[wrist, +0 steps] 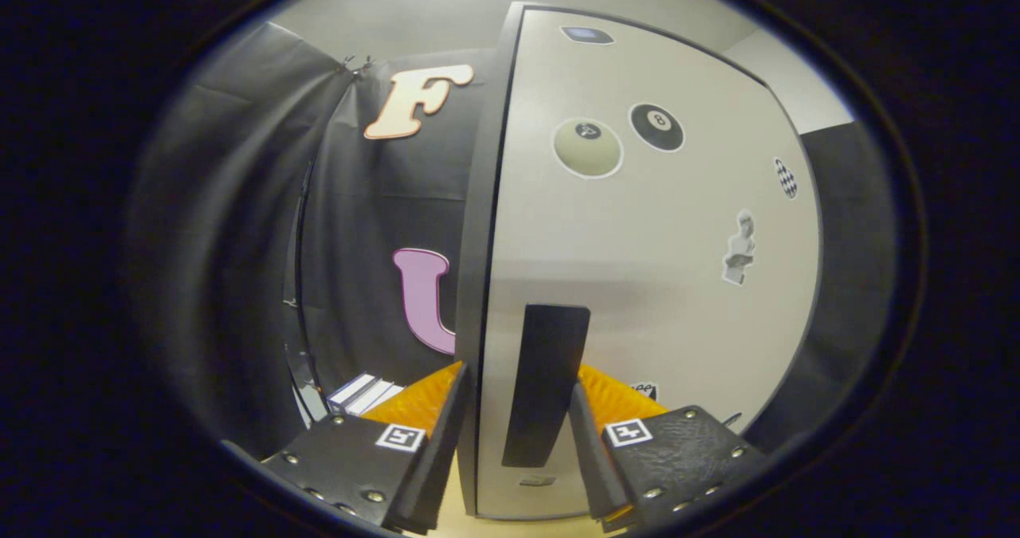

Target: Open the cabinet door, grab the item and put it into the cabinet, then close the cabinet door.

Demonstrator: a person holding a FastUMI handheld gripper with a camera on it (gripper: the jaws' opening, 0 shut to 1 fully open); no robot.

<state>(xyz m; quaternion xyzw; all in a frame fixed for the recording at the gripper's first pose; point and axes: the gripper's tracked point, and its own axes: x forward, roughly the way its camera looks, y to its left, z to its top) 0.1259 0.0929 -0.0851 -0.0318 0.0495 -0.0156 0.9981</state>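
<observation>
Hand-held gripper (516,410) straddles door handle (547,382).

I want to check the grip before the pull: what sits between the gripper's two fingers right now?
In the gripper view, the door's dark handle and the door's edge stand between the fingers of the gripper. Whether the fingers touch the handle is unclear.

The cabinet door (637,227) is seen close ahead as a pale, flat panel with a dark edge on its near side. Several stickers are fixed to its face, two of them billiard balls. A dark, upright, rectangular handle (548,382) is mounted low on the panel, near that edge. The panel stands vertical.
</observation>
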